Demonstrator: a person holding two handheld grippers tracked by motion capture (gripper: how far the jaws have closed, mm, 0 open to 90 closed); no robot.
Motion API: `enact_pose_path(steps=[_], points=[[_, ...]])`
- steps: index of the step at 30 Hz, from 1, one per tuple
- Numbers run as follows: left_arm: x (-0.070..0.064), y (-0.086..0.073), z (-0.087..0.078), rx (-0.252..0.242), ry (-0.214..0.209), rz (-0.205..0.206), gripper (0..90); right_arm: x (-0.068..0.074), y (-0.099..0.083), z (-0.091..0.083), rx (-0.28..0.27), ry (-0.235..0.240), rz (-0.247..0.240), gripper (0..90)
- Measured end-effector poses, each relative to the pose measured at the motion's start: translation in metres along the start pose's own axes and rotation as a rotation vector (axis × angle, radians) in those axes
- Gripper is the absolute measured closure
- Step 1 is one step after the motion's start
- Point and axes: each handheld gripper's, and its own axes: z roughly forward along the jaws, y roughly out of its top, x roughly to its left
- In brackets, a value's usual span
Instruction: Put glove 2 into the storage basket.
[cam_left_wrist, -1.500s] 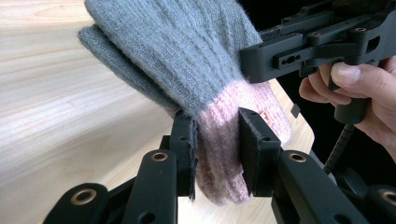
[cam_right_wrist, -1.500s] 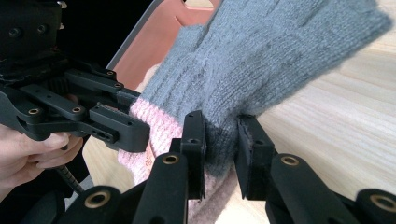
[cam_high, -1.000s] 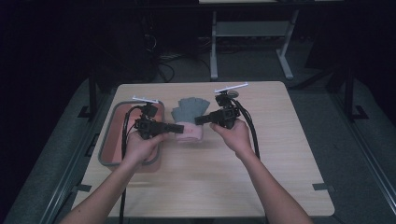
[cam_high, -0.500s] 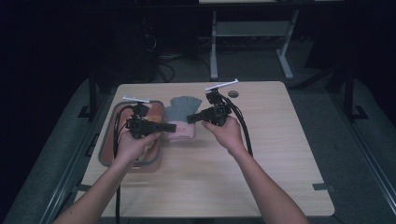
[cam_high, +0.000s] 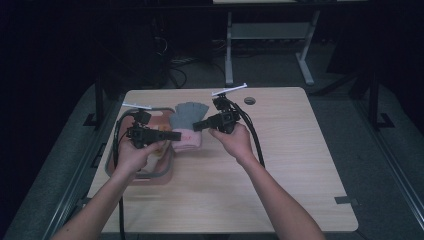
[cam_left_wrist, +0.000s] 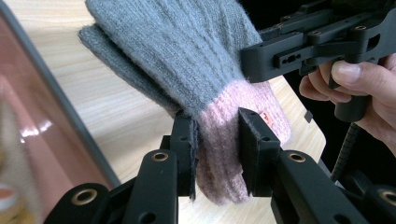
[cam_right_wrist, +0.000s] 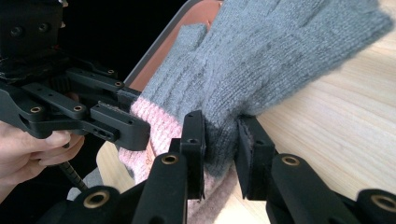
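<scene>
Glove (cam_high: 186, 125), grey knit with a pink cuff, is held up off the counter (cam_high: 280, 190) between both grippers, just right of the brown tray (cam_high: 165, 176) at the counter's left side.

Left gripper (cam_left_wrist: 215, 140): jaws closed down on the pink cuff, knit bunched between them. The grip sits at the cuff's edge, near where pink meets grey.

Right gripper (cam_right_wrist: 219, 140): jaws pinched on the grey knit just above the cuff, on the opposite edge from the left one. In the high view the right gripper (cam_high: 198, 125) comes in from the right and the left gripper (cam_high: 175, 135) from the left, tips pointing toward each other across the cuff.

Key relation: the glove's long axis runs away from the person, fingers toward the far edge of the counter, cuff nearest the person. Both grips are at the cuff end, so the finger end hangs free and unsupported. The two jaws face each other across the glove's short axis, close together.

Judgement: with both holds on opposite sides of the cuff, any pull apart would stretch or open the cuff mouth. Neither hand is clearly nearer; both already have the glove.
</scene>
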Motion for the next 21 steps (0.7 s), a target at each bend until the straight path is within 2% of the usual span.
enact_pose_path(steps=[12,18,21], points=[[0.013,-0.002,-0.025,-0.009,0.026,0.002,69.7,0.017,0.012,0.023,0.003,0.020,-0.023,74.3],[0.022,-0.006,-0.042,-0.030,0.038,-0.020,69.7,0.027,0.019,0.037,0.018,0.033,-0.043,74.0],[0.025,-0.007,-0.047,-0.034,0.042,-0.017,69.7,0.030,0.022,0.041,0.023,0.035,-0.055,73.9]])
